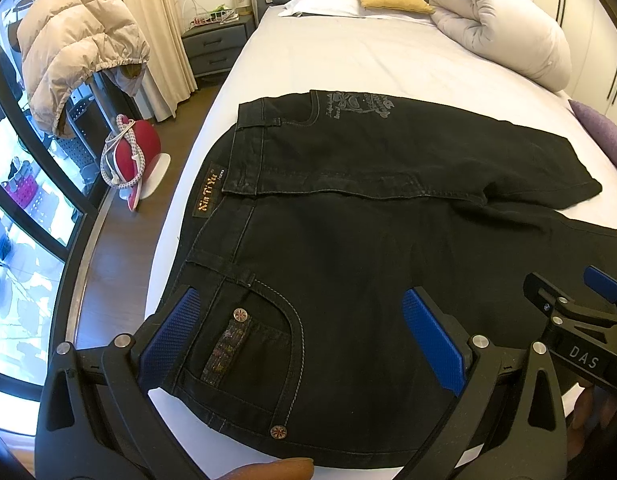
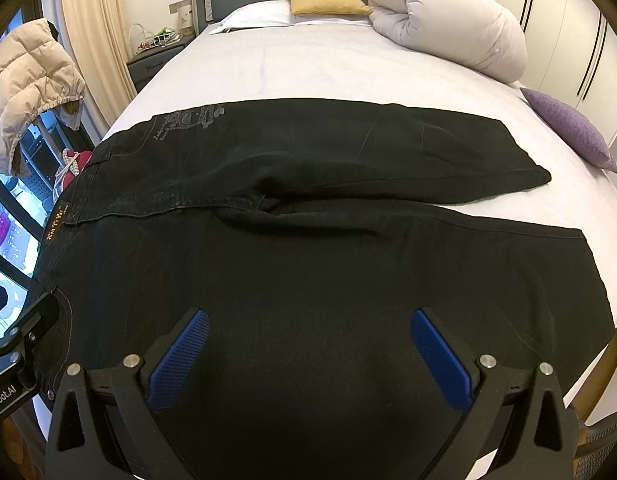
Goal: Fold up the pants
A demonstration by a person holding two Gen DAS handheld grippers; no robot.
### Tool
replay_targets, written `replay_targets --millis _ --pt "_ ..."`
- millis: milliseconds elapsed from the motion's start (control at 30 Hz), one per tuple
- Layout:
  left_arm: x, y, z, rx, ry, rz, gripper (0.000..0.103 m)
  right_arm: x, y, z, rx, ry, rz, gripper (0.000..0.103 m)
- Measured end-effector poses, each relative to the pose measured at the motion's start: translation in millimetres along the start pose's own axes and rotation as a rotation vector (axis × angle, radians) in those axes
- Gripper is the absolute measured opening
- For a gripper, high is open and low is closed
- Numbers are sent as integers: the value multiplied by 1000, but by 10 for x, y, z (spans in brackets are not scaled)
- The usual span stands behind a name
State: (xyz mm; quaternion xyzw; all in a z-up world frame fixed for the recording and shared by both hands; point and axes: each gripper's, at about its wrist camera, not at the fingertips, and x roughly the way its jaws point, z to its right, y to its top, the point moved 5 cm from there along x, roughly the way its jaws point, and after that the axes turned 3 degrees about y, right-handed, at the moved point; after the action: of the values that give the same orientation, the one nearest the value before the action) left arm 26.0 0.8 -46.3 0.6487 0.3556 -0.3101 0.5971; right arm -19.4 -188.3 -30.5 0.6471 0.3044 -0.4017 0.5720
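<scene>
On the white bed (image 2: 308,72) the black pants (image 2: 308,248) lie spread flat, both the left gripper (image 1: 304,336) and right gripper (image 2: 308,356) wide and empty above the near leg, so the first fold seems unstarted, needing a pinch at its near edge.

bed (image 2: 308,68) bears pants (image 2: 308,208), pillows.

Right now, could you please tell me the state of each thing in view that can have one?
Pants: spread flat on the bed, legs apart, not yet folded.
Left gripper: open, over the waist pocket.
Right gripper: open, over the near leg.
Duvet: rolled up by the headboard.
Puffer jacket: draped over a stand.
Nightstand drawers: closed.
</scene>
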Motion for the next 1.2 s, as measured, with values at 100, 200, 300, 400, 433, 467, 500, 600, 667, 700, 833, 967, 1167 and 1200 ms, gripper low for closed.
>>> replay_targets --millis 100,200,300,400,433,467,500,600,667,700,833,967,1167,1200 --pt "7 -3 0 1 -1 -1 103 3 -22 -9 -2 -1 -1 103" --pt "7 -4 -1 -1 -2 -2 103 9 -27 -9 0 0 -4 103" --pt "30 -21 -6 -3 -1 -5 103 8 -39 -13 -2 -1 -6 103" --pt "46 -37 -13 -3 -1 -7 103 15 -21 -3 -2 0 -9 103" --pt "50 -41 -14 -3 -1 -7 103 15 -21 -3 -2 0 -8 103" --pt "47 -37 -12 -3 -1 -7 103 15 -22 -4 -2 0 -8 103" --pt "47 -38 -12 -3 0 -6 103 15 -22 -4 -2 0 -8 103" --pt "47 -38 -12 -3 -1 -7 103 15 -28 -5 -2 -1 -9 103" --pt "53 -44 -12 -3 -1 -7 103 15 -28 -7 -3 1 -9 103" --pt "47 -36 -12 -2 -1 -7 103 15 -24 -6 -3 0 -8 103" --pt "49 -40 -13 -2 -1 -7 103 18 -32 -7 -3 0 -8 103" --pt "52 -42 -12 -3 0 -8 103 22 -35 -13 -5 -1 -10 103" --pt "56 -46 -11 -1 -1 -9 103 27 -39 -17 -4 0 -10 103" --pt "57 -47 -10 -2 0 -9 103 29 -45 -18 -5 0 -10 103"
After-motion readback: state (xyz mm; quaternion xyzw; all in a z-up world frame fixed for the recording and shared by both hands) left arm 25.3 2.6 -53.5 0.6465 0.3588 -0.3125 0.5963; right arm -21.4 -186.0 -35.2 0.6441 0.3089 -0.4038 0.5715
